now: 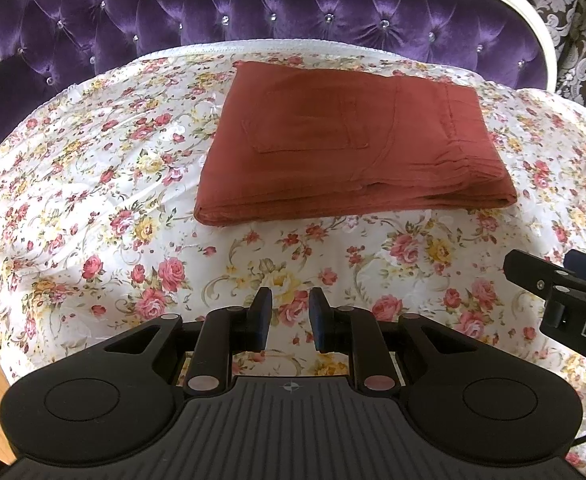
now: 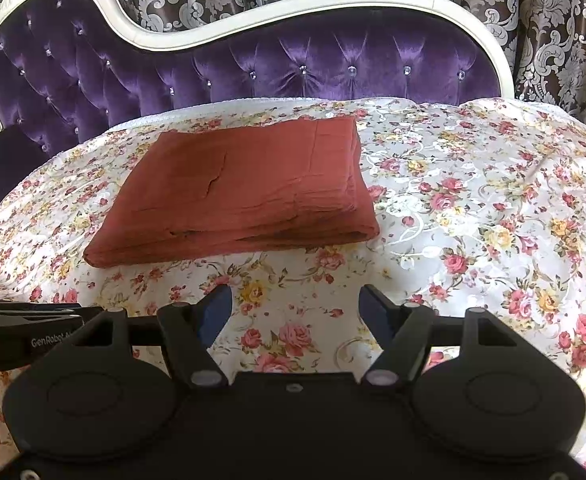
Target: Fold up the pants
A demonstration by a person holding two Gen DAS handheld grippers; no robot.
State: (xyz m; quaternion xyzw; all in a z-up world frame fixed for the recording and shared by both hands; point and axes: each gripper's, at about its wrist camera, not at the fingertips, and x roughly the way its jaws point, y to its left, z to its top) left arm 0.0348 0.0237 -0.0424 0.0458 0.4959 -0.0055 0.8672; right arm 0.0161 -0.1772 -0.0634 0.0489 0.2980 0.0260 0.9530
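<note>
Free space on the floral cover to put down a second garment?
Yes. The floral cover is bare right of the folded pants, out to its edge, and in the strip between pants and both grippers. Tight only behind the pants, near the purple backrest.

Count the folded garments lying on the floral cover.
1. A single pair of rust-red pants lies folded in a flat rectangle on the floral cover, near the purple tufted backrest. Nothing else seems hidden underneath.

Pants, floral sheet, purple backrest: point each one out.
Pants (image 1: 349, 140): left wrist view, on the top folded layer beside the pocket.
Floral sheet (image 2: 493, 208): right wrist view, on bare cloth right of the pants.
Purple backrest (image 2: 253, 68): right wrist view, on the tufted velvet.
</note>
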